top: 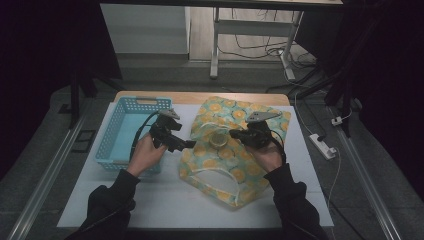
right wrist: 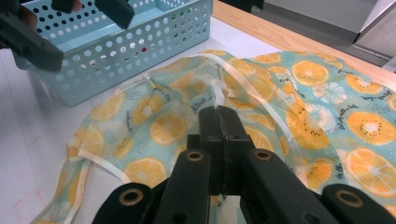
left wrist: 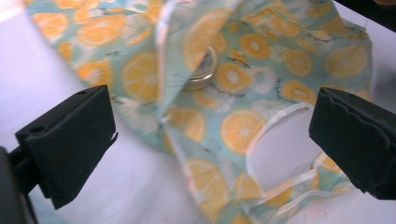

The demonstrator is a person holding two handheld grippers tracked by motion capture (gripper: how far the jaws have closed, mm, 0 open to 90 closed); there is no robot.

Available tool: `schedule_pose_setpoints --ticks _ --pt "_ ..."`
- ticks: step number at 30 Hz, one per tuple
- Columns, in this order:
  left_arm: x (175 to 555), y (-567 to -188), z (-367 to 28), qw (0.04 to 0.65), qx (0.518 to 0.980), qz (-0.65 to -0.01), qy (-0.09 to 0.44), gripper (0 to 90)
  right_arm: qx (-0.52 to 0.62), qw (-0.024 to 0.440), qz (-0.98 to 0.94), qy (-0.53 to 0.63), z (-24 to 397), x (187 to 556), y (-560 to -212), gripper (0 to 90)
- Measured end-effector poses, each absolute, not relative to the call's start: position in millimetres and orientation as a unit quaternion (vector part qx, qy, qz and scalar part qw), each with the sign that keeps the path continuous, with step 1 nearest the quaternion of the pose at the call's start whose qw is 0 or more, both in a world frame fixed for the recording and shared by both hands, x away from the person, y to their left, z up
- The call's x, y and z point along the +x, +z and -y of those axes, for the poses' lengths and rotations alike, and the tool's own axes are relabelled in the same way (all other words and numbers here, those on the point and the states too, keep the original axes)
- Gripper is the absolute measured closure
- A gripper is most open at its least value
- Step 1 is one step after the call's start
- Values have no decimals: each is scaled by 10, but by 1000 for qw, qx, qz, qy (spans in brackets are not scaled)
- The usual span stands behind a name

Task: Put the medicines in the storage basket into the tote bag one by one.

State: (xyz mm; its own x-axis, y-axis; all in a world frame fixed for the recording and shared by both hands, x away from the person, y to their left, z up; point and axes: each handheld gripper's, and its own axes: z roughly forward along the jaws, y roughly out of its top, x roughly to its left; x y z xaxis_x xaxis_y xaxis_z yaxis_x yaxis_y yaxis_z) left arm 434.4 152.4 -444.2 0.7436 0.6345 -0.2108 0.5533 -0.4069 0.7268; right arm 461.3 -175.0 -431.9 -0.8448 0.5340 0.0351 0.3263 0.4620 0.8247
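1. Lying on the white table (top: 165,200), a cloth (top: 235,150) printed with orange slices on pale green spreads just to the right of a light blue perforated basket (top: 120,135).
2. The cloth is rumpled, with white-edged straps or loops at its near end, and one fold stands up over its middle.
3. A small round tin (top: 218,138) sits near the middle of the cloth; in the left gripper view the tin (left wrist: 201,74) is half hidden behind that raised fold of cloth (left wrist: 261,126).
4. The left gripper (top: 181,144) hovers between the basket and the cloth's left edge, its jaws spread wide apart with nothing between them; the left gripper view shows both black pads (left wrist: 74,135) well separated, framing the cloth.
5. The right gripper (top: 234,134) sits over the cloth just right of the tin, held in the person's right hand (top: 265,155).
6. In the right gripper view the right gripper (right wrist: 218,114) has its jaws pressed together, tips right at a raised fold of the cloth (right wrist: 327,107); whether fabric is actually pinched between them I cannot tell.
7. The same view shows the basket (right wrist: 135,51) beyond the cloth, touching or nearly touching its edge, with the other gripper in front of it.
8. Beyond the table's wooden far edge, cables (top: 260,50) lie on the floor.
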Motion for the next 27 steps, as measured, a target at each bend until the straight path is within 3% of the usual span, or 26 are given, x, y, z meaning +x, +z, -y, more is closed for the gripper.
schedule_pose_setpoints --ticks 18,27 --pt "4345 -4473 -2207 368 816 -435 100 0 254 112 -849 449 1752 4622 -4331 900" --pt "4471 -4629 -2392 331 810 -476 92 0 254 112 -848 450 1754 4626 -4328 900"
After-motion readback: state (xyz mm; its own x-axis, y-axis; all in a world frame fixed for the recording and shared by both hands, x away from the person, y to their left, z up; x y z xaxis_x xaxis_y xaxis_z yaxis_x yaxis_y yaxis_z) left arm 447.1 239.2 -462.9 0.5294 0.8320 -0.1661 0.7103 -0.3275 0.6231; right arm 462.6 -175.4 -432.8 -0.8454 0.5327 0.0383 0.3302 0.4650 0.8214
